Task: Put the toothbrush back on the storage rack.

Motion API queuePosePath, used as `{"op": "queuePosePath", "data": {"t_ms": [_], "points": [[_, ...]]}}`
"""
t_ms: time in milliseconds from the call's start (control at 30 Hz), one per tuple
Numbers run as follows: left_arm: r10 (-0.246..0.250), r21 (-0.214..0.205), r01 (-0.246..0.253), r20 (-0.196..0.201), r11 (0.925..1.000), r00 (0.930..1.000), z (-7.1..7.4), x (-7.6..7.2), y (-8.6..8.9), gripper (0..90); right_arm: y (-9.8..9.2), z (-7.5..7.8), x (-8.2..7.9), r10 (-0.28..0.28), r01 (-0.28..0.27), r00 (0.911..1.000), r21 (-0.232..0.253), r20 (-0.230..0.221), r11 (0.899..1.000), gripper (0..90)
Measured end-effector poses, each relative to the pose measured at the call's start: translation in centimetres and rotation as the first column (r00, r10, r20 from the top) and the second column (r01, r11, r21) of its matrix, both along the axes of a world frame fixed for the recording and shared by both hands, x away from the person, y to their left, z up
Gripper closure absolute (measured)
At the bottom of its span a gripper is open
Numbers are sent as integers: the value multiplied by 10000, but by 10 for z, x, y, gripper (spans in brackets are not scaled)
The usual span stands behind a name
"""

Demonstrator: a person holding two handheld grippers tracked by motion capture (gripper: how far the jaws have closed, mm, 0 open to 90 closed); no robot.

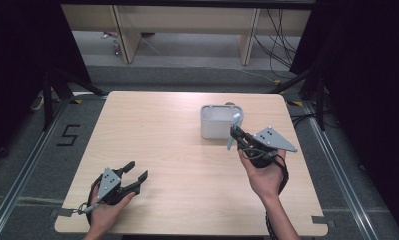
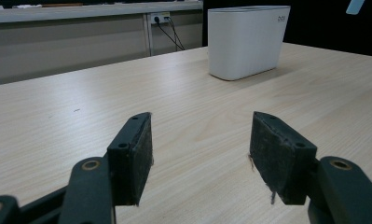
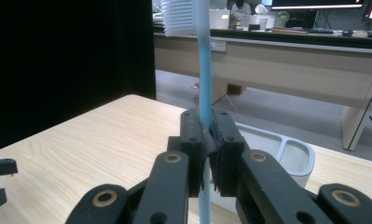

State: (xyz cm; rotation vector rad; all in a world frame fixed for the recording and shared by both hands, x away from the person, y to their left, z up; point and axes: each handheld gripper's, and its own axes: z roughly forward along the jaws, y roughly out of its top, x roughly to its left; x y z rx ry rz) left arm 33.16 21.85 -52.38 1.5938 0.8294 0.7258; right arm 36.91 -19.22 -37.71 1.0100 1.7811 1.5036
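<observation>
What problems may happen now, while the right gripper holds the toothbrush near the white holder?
1. The right gripper pinches only the thin handle of the blue toothbrush, so the brush may twist or slip between the pads.
2. The white holder stands free on the table, and the left gripper is open and far from it. A push from the brush may shift or tip it.
3. The holder has separate compartments; the brush may catch on a divider or rim.
</observation>
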Motion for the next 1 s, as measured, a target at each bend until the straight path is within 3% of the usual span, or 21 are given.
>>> {"op": "queuePosePath", "data": {"t_ms": [300,1000], "points": [[-7,-1,7,-40,10000,10000,0,0,0,393,-4,3,7,-173,175,9998,-241,91,9996,849],[-60,-134,61,76,9999,10000,-1,2,-2,395,-13,7,25,-627,629,9977,-90,239,9980,849]]}}
